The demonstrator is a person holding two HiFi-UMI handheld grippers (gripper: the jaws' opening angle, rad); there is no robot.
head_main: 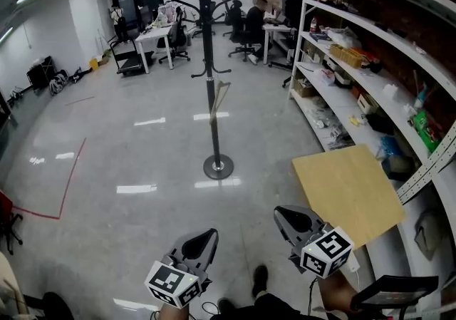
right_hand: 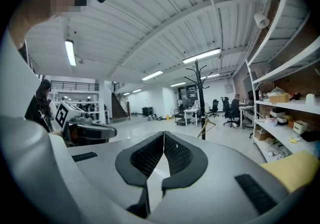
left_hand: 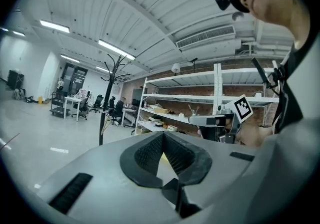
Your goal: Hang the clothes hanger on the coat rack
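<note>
The black coat rack (head_main: pixel 208 62) stands on the shiny floor ahead of me, on a round base (head_main: pixel 218 167). A wooden clothes hanger (head_main: pixel 219 100) hangs from one of its lower hooks. My left gripper (head_main: pixel 211 234) and right gripper (head_main: pixel 279 212) are low in the head view, well short of the rack, both shut with nothing between the pads. In the left gripper view the rack (left_hand: pixel 110 86) and hanger (left_hand: pixel 104 124) lie beyond the closed left gripper (left_hand: pixel 163 135). In the right gripper view the rack (right_hand: pixel 199 96) and hanger (right_hand: pixel 205 127) lie beyond the closed right gripper (right_hand: pixel 164 134).
White shelving (head_main: pixel 370 69) full of boxes and tools runs along the right wall. A tilted wooden board (head_main: pixel 347 190) leans against it next to my right gripper. Desks (head_main: pixel 153 37), office chairs and seated people are at the back. A red tape line (head_main: pixel 71 169) marks the floor at left.
</note>
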